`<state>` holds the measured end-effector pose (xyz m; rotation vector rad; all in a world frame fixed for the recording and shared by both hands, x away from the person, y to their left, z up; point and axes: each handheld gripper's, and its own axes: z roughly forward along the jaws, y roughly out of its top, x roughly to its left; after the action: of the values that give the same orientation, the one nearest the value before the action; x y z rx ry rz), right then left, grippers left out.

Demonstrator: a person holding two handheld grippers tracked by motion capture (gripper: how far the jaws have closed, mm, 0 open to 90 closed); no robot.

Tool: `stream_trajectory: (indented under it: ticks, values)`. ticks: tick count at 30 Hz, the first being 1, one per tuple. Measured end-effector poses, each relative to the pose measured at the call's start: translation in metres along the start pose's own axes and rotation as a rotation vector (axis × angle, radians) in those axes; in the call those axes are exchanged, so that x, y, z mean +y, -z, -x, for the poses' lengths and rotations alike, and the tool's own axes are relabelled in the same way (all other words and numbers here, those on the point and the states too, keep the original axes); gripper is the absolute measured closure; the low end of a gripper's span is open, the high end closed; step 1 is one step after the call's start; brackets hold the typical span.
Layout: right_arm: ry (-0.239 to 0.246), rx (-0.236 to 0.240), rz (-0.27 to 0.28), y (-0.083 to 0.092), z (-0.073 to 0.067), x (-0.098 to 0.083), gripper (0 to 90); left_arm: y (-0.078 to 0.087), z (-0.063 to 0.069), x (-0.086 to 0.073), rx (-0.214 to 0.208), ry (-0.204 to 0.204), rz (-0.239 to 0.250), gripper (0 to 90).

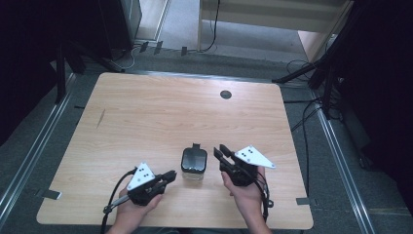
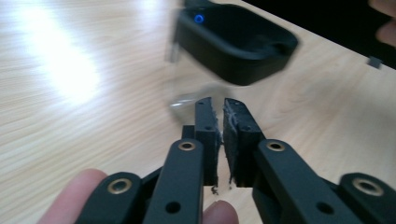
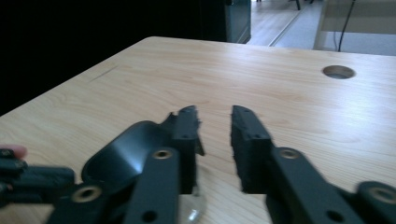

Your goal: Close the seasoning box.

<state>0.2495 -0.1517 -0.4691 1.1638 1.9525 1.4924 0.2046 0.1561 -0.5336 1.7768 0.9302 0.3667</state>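
Centrally near the table's (image 1: 146, 107) front edge: clear jar with black lid (image 1: 194, 160), flanked by both tongs, presumably for a two-sided approach. Left tongs (image 1: 169, 174) nearly pressed together, only a slit between, empty, aimed at the jar. Right tongs (image 1: 220, 152) spread, empty, just beside the lid.

wooden table (image 1: 160, 112), grey carpet floor (image 1: 29, 146), dark surroundings

A lab or recording studio. A bare wooden tabletop (image 1: 146, 112) with a cable hole (image 1: 225, 94) stands on grey carpet, ringed by black stand legs (image 1: 311, 73), loose cables (image 1: 304, 122) and floor rails (image 1: 34, 146).
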Motion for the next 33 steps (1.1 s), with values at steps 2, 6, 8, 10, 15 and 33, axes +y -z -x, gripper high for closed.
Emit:
stream_trajectory:
  ticks: [2, 6, 8, 10, 15, 33]
  values:
    - [-0.001, -0.028, 0.009, 0.007, 0.010, 0.000, 54.5, 0.010, -0.013, -0.003, 0.010, 0.022, 0.009, 76.3]
    - [-0.006, -0.076, 0.007, 0.021, 0.028, -0.005, 34.5, 0.032, -0.038, -0.008, 0.076, 0.067, 0.046, 51.3]
    - [-0.008, -0.080, 0.013, 0.028, 0.038, -0.010, 27.1, 0.043, -0.051, -0.008, 0.113, 0.104, 0.052, 35.5]
    - [-0.006, -0.089, 0.009, 0.035, 0.046, -0.017, 24.2, 0.054, -0.064, -0.009, 0.152, 0.131, 0.064, 26.4]
    - [-0.042, -0.143, -0.005, 0.052, 0.068, -0.031, 24.2, 0.084, -0.090, -0.014, 0.227, 0.174, 0.101, 19.1]
    - [-0.114, -0.249, -0.048, 0.105, 0.126, -0.081, 25.1, 0.151, -0.150, -0.048, 0.442, 0.226, 0.097, 16.1]
